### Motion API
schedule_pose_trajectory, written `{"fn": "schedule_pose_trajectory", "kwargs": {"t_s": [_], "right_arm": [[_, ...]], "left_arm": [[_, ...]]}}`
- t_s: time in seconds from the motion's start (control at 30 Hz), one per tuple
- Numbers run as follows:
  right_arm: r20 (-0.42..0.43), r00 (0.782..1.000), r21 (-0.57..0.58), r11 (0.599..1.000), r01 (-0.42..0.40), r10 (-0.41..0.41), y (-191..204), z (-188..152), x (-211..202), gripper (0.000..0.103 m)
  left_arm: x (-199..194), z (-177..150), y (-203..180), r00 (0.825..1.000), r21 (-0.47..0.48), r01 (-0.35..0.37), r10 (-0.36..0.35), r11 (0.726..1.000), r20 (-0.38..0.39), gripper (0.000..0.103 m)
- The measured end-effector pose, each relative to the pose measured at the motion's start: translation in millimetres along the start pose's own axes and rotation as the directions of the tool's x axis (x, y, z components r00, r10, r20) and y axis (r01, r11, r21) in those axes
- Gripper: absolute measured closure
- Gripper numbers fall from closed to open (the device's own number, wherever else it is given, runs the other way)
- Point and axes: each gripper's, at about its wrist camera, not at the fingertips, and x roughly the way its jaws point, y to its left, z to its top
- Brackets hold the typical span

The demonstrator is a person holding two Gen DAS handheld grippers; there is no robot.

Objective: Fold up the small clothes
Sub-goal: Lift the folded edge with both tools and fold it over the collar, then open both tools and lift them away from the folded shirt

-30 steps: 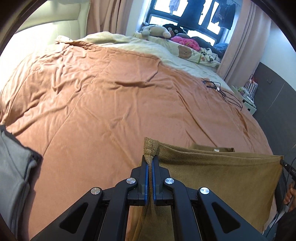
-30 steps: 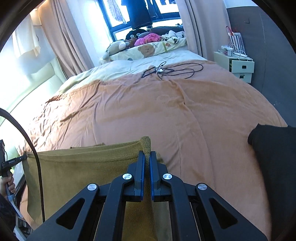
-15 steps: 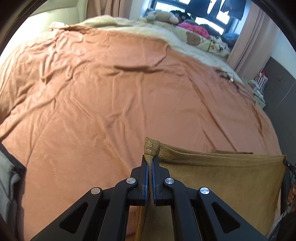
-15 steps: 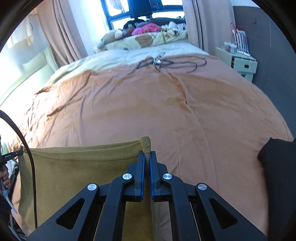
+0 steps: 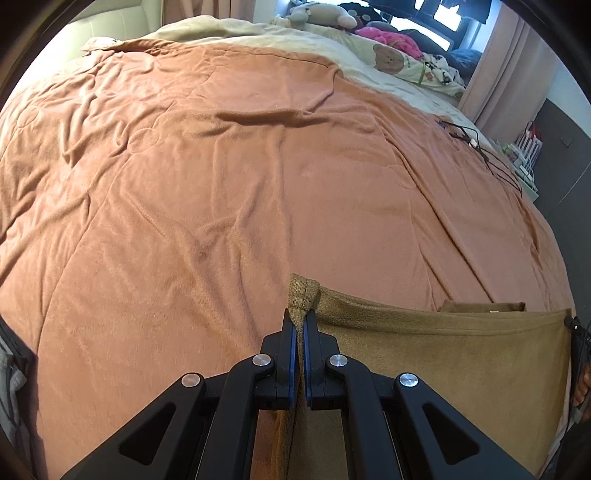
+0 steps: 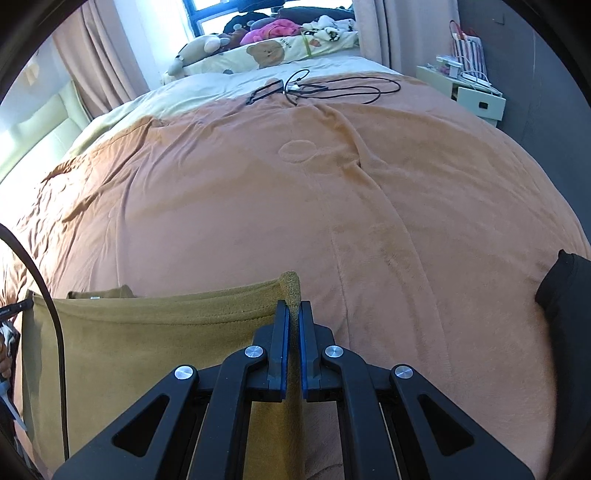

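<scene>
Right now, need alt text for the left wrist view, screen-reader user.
The black two-finger left gripper is shut on a corner of an olive-brown knit garment, held stretched out to the right above a wrinkled orange-brown bedspread. Stuffed toys and a bear-print pillow sit at the far end, a black cable at right.

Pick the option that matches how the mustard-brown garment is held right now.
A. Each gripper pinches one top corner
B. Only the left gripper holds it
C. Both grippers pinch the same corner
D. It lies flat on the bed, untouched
A: the left gripper and the right gripper are each shut on an opposite top corner of the mustard-brown garment, stretched between them.
</scene>
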Motion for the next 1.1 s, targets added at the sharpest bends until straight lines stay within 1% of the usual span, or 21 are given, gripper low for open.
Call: {"fn": "schedule_pose_trajectory", "kwargs": {"t_s": [0.23, 0.5, 0.63, 0.7, 0.77, 0.83, 0.87, 0.9, 0.93, 0.97, 1.0, 1.03, 1.07, 1.1], "right_arm": [[-0.029, 1.000, 0.010, 1.000, 0.008, -0.008, 0.7, 9.9, 20.0, 0.102], [-0.113, 0.993, 0.008, 0.999, 0.037, -0.036, 4.7, 19.4, 64.5, 0.102], [-0.153, 0.987, 0.009, 0.999, 0.049, -0.047, 4.9, 16.9, 82.0, 0.102], [-0.160, 0.986, 0.014, 0.999, 0.042, -0.039, 4.4, 17.8, 86.9, 0.102], [-0.159, 0.987, 0.050, 0.999, 0.020, -0.011, -0.7, 21.2, 83.5, 0.101], [-0.162, 0.987, 0.085, 0.996, -0.003, 0.017, -4.6, 23.3, 77.0, 0.101], [-0.154, 0.988, 0.093, 0.996, -0.012, 0.026, -6.5, 23.9, 71.2, 0.100], [-0.145, 0.989, 0.091, 0.996, -0.014, 0.027, -6.9, 23.9, 66.4, 0.099], [-0.137, 0.990, 0.085, 0.996, -0.012, 0.023, -5.9, 22.9, 59.8, 0.098], [-0.129, 0.991, 0.076, 0.997, -0.008, 0.017, -5.2, 22.2, 53.2, 0.093], [-0.118, 0.993, 0.068, 0.998, -0.006, 0.015, -4.2, 21.0, 45.7, 0.082], [-0.107, 0.994, 0.065, 0.998, -0.009, 0.016, -3.1, 19.4, 38.8, 0.074], [-0.084, 0.996, 0.064, 0.998, -0.018, 0.023, -2.0, 17.8, 28.6, 0.056], [-0.070, 0.997, 0.063, 0.998, -0.023, 0.027, -0.9, 16.1, 21.4, 0.042]], "left_arm": [[23.4, 14.2, -0.1, 0.998, 0.017, -0.053, 0.054, 0.998, -0.037, 0.100], [56.7, 18.0, 3.0, 0.988, 0.018, -0.117, 0.118, 0.993, -0.099, 0.100], [69.2, 14.5, 4.1, 0.984, 0.019, -0.129, 0.130, 0.992, -0.122, 0.100], [70.2, 15.3, 5.9, 0.984, 0.003, -0.124, 0.124, 0.992, -0.129, 0.099], [67.0, 17.1, 7.0, 0.985, -0.021, -0.109, 0.106, 0.994, -0.138, 0.098], [58.8, 16.2, 5.8, 0.985, -0.012, -0.096, 0.093, 0.995, -0.144, 0.094], [53.7, 15.2, 4.8, 0.985, -0.005, -0.094, 0.093, 0.996, -0.143, 0.088], [46.3, 13.3, 3.6, 0.986, 0.003, -0.096, 0.095, 0.995, -0.139, 0.078], [41.2, 12.1, 3.3, 0.986, 0.005, -0.098, 0.098, 0.995, -0.133, 0.073], [32.7, 10.1, 3.4, 0.988, 0.004, -0.097, 0.097, 0.995, -0.119, 0.061], [23.1, 8.3, 3.5, 0.991, -0.002, -0.088, 0.088, 0.996, -0.101, 0.051], [15.3, 7.7, 3.2, 0.993, -0.007, -0.076, 0.075, 0.997, -0.086, 0.048], [8.9, 6.5, 3.3, 0.995, -0.009, -0.067, 0.066, 0.998, -0.078, 0.045], [0.1, 4.4, 3.5, 0.996, -0.009, -0.058, 0.057, 0.998, -0.073, 0.045]]}}
